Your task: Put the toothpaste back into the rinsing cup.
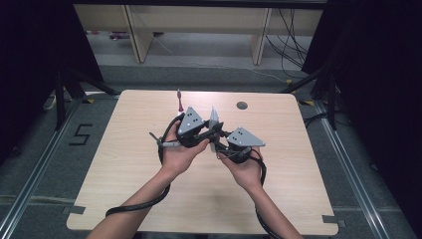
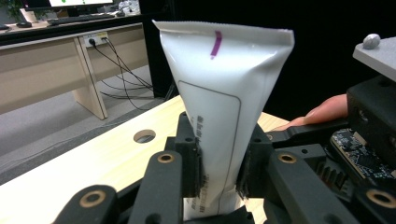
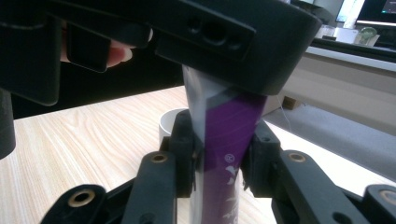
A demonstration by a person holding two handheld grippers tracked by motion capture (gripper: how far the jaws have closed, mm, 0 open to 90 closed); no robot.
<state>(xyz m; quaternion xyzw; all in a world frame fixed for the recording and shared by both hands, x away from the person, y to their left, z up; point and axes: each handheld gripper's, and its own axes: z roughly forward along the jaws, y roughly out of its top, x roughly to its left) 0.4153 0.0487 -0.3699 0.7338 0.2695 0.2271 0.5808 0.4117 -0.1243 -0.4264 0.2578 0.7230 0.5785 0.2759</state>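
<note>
A pale wood-grain counter with rounded corners carries a small purple-handled stick-like item near its far edge, and a round dark hole sits just beside that edge.

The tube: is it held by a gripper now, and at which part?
Both grippers hold the tube. The left gripper clamps its white body below the crimped end; the right gripper clamps the purple-printed part, near the cap as it seems.
</note>
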